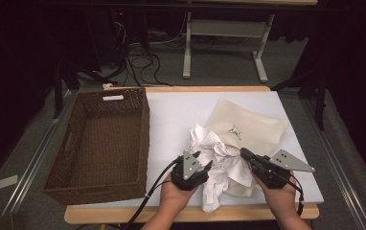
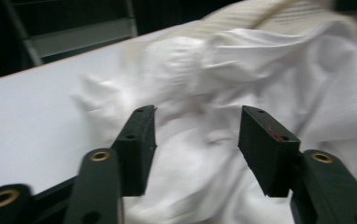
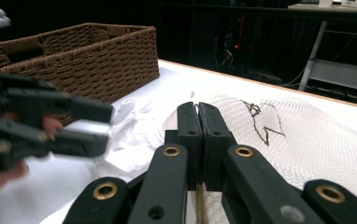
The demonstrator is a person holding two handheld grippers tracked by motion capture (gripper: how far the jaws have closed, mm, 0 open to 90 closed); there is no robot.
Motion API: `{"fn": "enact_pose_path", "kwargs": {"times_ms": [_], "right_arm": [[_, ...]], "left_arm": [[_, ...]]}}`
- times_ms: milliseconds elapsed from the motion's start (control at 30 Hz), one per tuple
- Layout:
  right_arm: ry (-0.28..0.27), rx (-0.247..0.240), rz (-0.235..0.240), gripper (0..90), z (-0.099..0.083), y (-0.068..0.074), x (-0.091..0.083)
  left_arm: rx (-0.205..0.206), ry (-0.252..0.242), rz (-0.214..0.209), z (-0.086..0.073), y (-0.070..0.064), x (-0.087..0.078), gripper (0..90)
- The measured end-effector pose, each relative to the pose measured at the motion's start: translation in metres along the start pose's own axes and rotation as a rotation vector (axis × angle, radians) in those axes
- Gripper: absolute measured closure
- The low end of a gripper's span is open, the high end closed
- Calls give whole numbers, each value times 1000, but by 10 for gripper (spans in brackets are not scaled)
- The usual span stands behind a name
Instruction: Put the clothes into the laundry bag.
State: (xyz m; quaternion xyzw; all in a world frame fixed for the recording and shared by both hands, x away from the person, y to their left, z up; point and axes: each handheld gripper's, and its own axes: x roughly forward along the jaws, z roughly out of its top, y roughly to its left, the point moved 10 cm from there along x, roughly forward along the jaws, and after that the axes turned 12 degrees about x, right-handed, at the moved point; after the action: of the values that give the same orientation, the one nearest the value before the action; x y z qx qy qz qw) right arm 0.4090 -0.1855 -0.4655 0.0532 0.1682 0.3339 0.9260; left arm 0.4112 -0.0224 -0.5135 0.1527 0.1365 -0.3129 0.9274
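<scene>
White cloth (image 2: 242,93) motion-blurred

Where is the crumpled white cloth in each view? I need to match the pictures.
High view: white cloth lies bottom centre, between the left tool and right tool.
Left gripper view: it spreads across the centre and right, beyond the open jaws.
Right gripper view: left of centre, beside the shut jaws.
Shared landmark: the cream bag.

One wicker basket (image 1: 99,143), one crumpled white cloth (image 1: 219,165), one cream bag (image 1: 257,127) and two grippers sit on one tabletop (image 1: 176,115).
</scene>
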Motion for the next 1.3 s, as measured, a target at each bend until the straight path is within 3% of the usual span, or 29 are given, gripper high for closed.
{"fn": "enact_pose_path", "kwargs": {"times_ms": [67,100,133,233,267,300,333,367,433,500,600,633,667,700,733,800,867,933,1000,1100,1133,1200,1267,1300], "right_arm": [[1,1,-1,896,0,0,0],[0,-1,-3,896,0,0,1],[2,5,-1,896,-1,1,1],[3,2,1,896,-1,1,2],[7,2,3,896,-2,1,2],[7,2,3,896,-2,1,2],[6,0,4,896,-2,1,2],[4,1,2,896,-2,0,2],[6,7,2,896,-2,0,2],[5,10,-2,896,-2,-1,2],[5,5,-4,896,-2,-2,3],[3,6,-3,896,-1,-2,4],[3,6,-4,896,-1,-2,4],[3,6,-4,896,-1,-2,4],[3,7,-6,896,-1,-1,5],[3,5,-3,896,0,-1,5],[5,2,-1,896,-1,-1,6],[7,3,-2,896,-1,-1,7],[13,15,3,896,-2,0,7],[11,13,6,896,-2,1,7],[8,6,5,896,-2,1,6],[6,11,3,895,-1,0,5],[-1,12,-2,896,1,-4,4],[0,17,-1,896,0,-4,3]], "left_arm": [[-35,15,46,-7,15,2,379],[-83,43,52,-14,25,10,292],[-110,63,28,-18,27,16,274],[-125,92,20,-22,31,29,249],[-135,98,7,-23,32,35,325],[-151,103,-10,-24,32,41,325],[-159,108,-12,-25,31,44,624],[-187,88,3,-23,30,43,736],[-184,60,12,-19,27,39,842],[-133,11,1,-8,14,30,858],[-73,-23,-99,4,-21,20,865],[-21,-18,-170,5,-46,20,866],[-2,-13,-190,5,-56,23,866],[-2,-13,-190,5,-56,23,865],[28,7,-232,3,-71,31,865],[34,13,-238,2,-75,35,865],[12,27,-259,3,-79,50,862],[1,35,-259,4,-79,55,856],[9,37,-242,7,-78,63,851],[-27,44,-219,9,-74,72,818],[-56,44,-213,11,-72,74,755],[-53,39,-213,11,-73,71,655],[-6,19,-195,14,-72,57,564],[-6,19,-195,14,-72,57,526]]}}
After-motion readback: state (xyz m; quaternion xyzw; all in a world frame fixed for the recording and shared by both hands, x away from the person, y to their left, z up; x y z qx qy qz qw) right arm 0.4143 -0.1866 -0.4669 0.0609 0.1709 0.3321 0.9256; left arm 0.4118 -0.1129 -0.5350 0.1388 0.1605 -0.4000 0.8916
